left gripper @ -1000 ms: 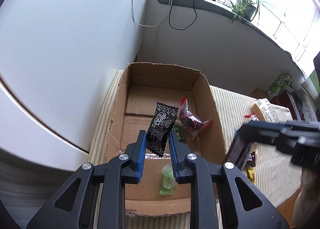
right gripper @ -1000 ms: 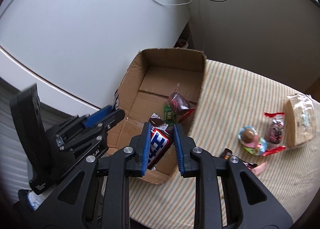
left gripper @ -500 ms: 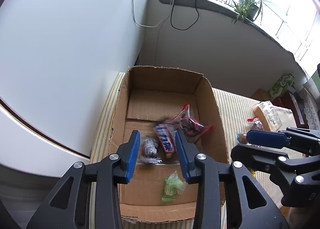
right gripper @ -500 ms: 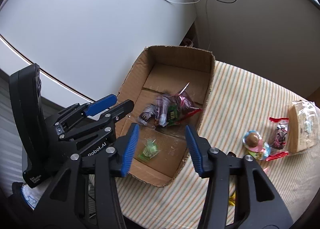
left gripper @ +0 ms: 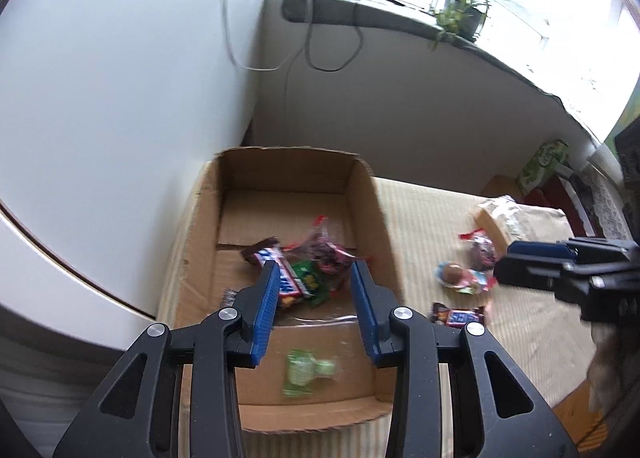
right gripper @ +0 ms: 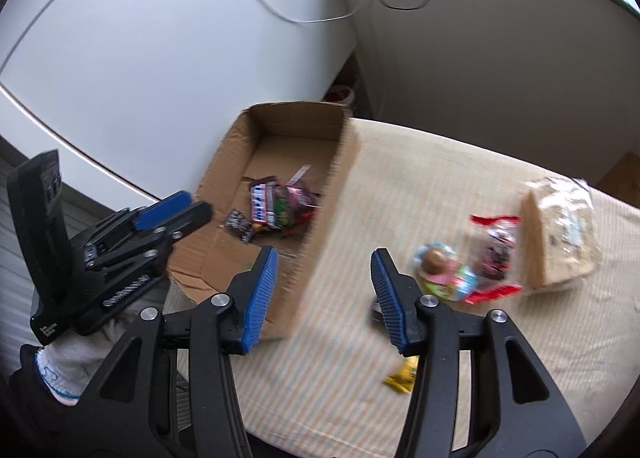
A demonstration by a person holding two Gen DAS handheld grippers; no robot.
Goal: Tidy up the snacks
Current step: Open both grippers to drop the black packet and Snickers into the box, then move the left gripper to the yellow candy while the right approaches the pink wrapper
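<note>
The open cardboard box [left gripper: 364, 194] holds a Snickers bar [left gripper: 276, 270], a red-and-dark packet [left gripper: 326, 252], a green packet [left gripper: 308, 282], a black packet [left gripper: 229, 297] and a pale green candy [left gripper: 306, 368]. My left gripper [left gripper: 315, 278] hangs open above the box with nothing between its fingers. My right gripper [right gripper: 324, 258] is open too, empty, over the box's right wall [right gripper: 332, 210] and the striped table cloth [right gripper: 400, 186]. On the cloth lie an egg-shaped sweet [right gripper: 440, 266], a red packet [right gripper: 496, 242], a wrapped bread slice [right gripper: 560, 234] and a yellow candy [right gripper: 402, 374].
A small chocolate bar [left gripper: 458, 314] lies on the cloth near the box. A white appliance [left gripper: 100, 98] stands left of the box. Behind are a wall with cables [left gripper: 320, 42] and a sill with a plant [left gripper: 460, 14]. The table's near edge runs close below the box.
Both grippers have opened: the black packet and the Snickers bar fell into the box. The right gripper has swung right, from over the box toward the snacks on the cloth.
</note>
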